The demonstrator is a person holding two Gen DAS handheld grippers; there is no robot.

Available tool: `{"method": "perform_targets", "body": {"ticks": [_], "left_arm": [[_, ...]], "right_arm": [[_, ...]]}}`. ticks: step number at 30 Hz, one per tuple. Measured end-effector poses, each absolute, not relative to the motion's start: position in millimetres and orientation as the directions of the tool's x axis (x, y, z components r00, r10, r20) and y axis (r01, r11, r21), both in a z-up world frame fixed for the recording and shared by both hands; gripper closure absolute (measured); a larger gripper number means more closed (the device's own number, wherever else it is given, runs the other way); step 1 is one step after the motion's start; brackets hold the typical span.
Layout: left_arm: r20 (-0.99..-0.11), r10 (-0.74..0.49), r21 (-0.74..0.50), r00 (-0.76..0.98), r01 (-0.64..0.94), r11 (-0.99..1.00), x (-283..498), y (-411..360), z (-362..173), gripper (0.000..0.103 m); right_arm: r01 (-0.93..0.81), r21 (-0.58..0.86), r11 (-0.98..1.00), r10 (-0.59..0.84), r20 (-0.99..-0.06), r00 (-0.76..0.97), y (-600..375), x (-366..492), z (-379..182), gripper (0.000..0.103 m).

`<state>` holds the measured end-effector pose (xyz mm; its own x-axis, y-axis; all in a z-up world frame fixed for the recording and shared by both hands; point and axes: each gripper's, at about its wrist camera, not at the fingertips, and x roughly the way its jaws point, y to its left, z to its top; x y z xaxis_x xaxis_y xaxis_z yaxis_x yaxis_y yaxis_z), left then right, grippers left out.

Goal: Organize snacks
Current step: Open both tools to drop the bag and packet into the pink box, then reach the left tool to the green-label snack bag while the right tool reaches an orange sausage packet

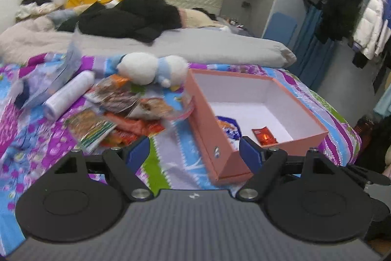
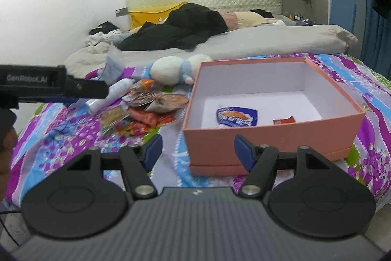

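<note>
A pink box [image 1: 210,136] with a white inside stands open on the patterned bedspread; it also shows in the right wrist view [image 2: 268,136]. Inside it lie a blue snack packet [image 2: 236,117] and a small red packet [image 2: 284,120]; both also show in the left wrist view, the blue one [image 1: 229,129] and the red one [image 1: 265,136]. A pile of snack packets [image 1: 122,111] lies left of the box, also seen in the right wrist view [image 2: 144,111]. My left gripper [image 1: 194,151] is open and empty before the box's near corner. My right gripper [image 2: 198,151] is open and empty before the box's front wall. The left gripper's body [image 2: 48,87] shows at the left.
A white and blue plush toy [image 1: 151,70] lies behind the snacks. A white tube [image 1: 69,94] and a clear plastic bag [image 1: 56,75] lie to the left. Black clothes [image 1: 132,16] and a grey duvet [image 1: 220,48] cover the far bed. Hanging clothes [image 1: 354,16] are at the right.
</note>
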<state>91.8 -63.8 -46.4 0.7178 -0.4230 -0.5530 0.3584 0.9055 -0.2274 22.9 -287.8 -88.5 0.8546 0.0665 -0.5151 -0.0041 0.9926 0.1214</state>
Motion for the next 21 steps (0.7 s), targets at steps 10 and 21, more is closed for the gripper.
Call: {"method": "perform_targets", "body": {"ticks": [10,21], "left_arm": [[-0.577,-0.372,-0.230,0.727,0.293,0.928,67,-23,-55,0.020],[-0.626,-0.300,-0.248,0.720,0.182,0.952,50,17,-84,0.020]], "right_arm": [[-0.056,0.124,0.991,0.113,-0.518,0.848,-257,10,-86,0.036],[-0.114,0.102,0.988,0.152,-0.575,0.804,-228,4,-95,0.036]]}}
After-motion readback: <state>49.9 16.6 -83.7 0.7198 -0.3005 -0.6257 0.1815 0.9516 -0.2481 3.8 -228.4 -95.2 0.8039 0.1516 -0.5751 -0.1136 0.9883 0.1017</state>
